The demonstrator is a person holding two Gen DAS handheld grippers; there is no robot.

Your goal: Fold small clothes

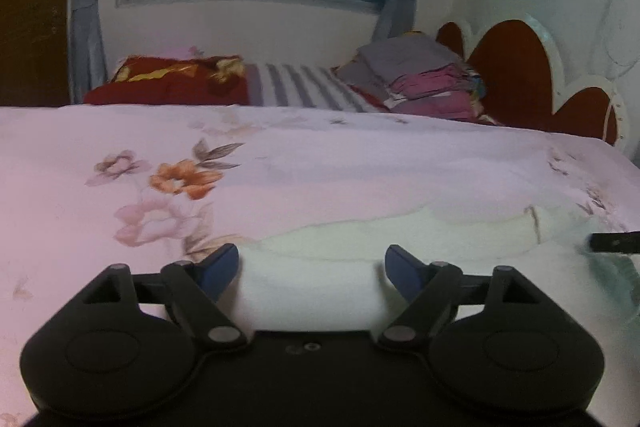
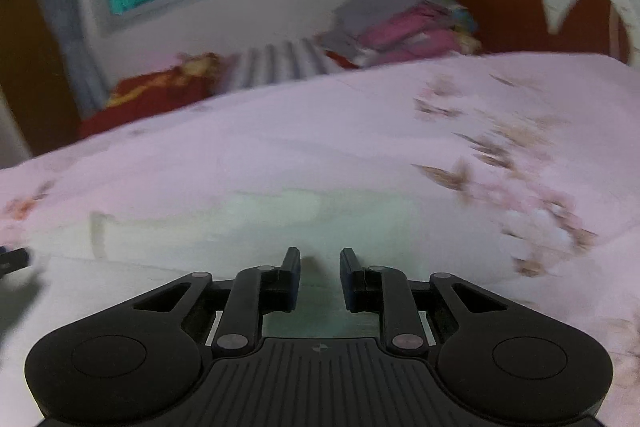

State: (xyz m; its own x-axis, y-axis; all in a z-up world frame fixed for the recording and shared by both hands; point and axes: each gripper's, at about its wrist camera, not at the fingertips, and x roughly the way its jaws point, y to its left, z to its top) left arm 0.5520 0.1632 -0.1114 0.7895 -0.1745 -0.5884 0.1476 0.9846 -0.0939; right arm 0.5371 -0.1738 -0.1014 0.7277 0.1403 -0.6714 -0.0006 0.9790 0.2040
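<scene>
A pale cream garment (image 1: 400,231) lies spread flat on the pink floral bedsheet (image 1: 80,163). My left gripper (image 1: 312,263) hovers low over the garment's near part. It is open wide, and its blue pads (image 1: 218,271) hold nothing. At the right edge of the left wrist view, a black fingertip of the right gripper (image 1: 616,242) pokes in with greenish cloth bunched under it. In the blurred right wrist view, my right gripper (image 2: 320,259) stands narrow over the same garment (image 2: 240,223). A greenish fold of cloth (image 2: 320,311) is caught between its pads.
A stack of folded grey and pink clothes (image 1: 424,79) sits at the head of the bed by the red headboard (image 1: 516,67). A red patterned pillow (image 1: 172,83) and a striped sheet (image 1: 304,87) lie under the window. The bed's edge runs along the right.
</scene>
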